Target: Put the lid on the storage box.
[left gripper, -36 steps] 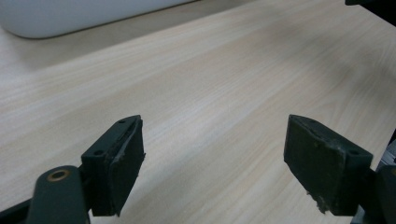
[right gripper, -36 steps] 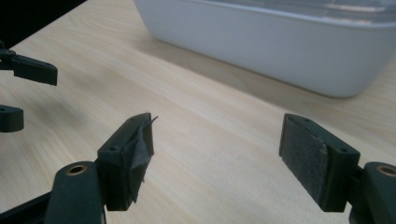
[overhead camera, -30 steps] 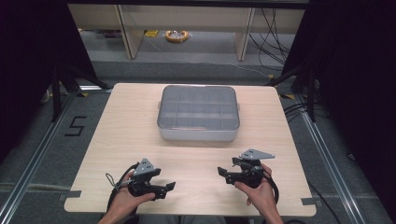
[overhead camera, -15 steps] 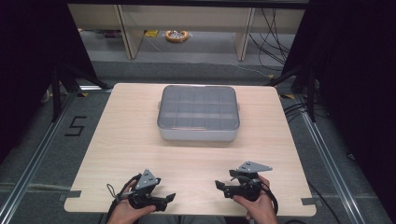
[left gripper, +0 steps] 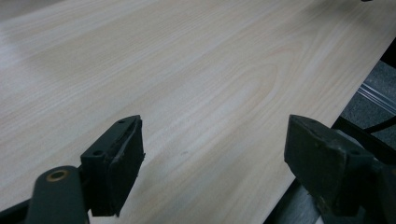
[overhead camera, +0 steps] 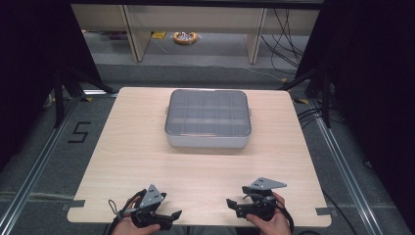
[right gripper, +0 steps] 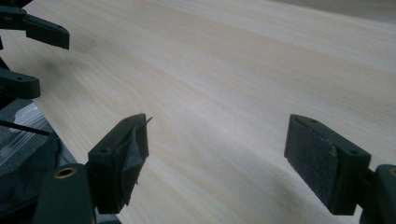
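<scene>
A grey compartment box (overhead camera: 208,120) with a clear lid sits in the middle of the wooden table (overhead camera: 147,161). Both grippers hover low at the near edge, well apart from the box. My left gripper (overhead camera: 175,216) points right and stands open; in the left gripper view its jaws (left gripper: 215,144) frame bare wood. My right gripper (overhead camera: 231,205) points left toward it. In the right gripper view its jaws (right gripper: 217,140) are wide apart and have just been opening, with nothing between them. The left gripper's jaw tips (right gripper: 44,32) show at the top left of that view.
Metal floor rails (overhead camera: 34,166) run along both sides of the table. Cables (overhead camera: 288,29) and a yellow roll (overhead camera: 185,37) lie on the floor beyond the far edge. The table's near edge lies right under both hands.
Both hands have drawn back toward the near edge of the table and sunk a little. The box has not moved.
</scene>
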Available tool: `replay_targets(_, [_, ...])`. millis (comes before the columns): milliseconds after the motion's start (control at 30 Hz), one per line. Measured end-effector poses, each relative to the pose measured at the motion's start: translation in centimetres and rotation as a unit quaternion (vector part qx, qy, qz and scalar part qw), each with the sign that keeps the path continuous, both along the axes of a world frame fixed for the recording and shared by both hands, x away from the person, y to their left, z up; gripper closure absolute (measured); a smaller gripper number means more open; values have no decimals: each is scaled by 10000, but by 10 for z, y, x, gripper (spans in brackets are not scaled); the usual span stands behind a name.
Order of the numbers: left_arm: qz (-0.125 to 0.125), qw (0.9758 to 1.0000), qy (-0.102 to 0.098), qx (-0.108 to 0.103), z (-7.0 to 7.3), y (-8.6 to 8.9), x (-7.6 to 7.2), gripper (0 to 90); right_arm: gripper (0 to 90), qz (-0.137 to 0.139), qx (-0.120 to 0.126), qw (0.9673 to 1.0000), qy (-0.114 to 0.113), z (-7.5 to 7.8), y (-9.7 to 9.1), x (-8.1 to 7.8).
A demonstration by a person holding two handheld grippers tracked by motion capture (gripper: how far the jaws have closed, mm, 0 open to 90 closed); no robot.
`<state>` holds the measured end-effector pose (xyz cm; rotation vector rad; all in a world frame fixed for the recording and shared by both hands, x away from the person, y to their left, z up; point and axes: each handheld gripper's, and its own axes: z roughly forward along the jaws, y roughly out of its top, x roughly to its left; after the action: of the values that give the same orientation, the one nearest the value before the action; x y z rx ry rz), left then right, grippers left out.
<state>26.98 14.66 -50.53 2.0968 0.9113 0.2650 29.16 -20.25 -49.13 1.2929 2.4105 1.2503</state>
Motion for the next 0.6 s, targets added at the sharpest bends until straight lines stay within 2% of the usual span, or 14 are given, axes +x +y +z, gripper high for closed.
replay_targets(33, [24,10000,43,-63,0,0,-1,194,224,25,-16,10000,72,-1,0,-3])
replay_targets(67, [-8,10000,-21,4,0,2,-1,194,222,29,26,10000,26,-2,0,-4])
replay_targets(167, [-18,10000,6,46,0,4,-4,194,203,17,-84,9999,118,-3,-1,-9])
replay_targets(233, [19,9999,-17,128,0,5,-6,194,202,-3,-11,9996,296,-3,1,-14])
replay_targets(267, [54,9998,-14,185,0,6,-7,194,200,71,-88,9999,96,-4,-1,-13])
replay_targets(333, [14,9998,-45,198,1,8,-9,194,190,72,-185,9998,86,-3,-2,-16])
replay_targets(367, [-5,9999,-49,134,2,11,-10,194,187,22,-133,9996,237,-3,0,-19])
replay_targets(400, [-5,9999,-49,134,2,11,-10,194,187,22,-133,9996,237,-3,0,-19])
replay_targets(433, [97,9999,61,63,1,12,-12,194,183,42,-273,9995,130,-4,-2,-20])
replay_targets(467, [97,9999,61,63,1,12,-12,195,182,69,-229,9996,132,-6,-2,-21])
replay_targets(500, [48,9998,19,168,1,15,-11,195,177,105,-282,9995,128,-6,-3,-22])
replay_targets(533, [121,9999,59,28,0,15,-12,195,165,59,-343,9992,172,-5,-3,-23])
replay_targets(567, [66,9998,39,190,1,18,-12,196,162,-7,-347,9991,244,-5,-3,-25])
replay_targets(600, [80,9998,59,154,0,19,-12,196,164,13,-401,9991,168,-6,-3,-26])
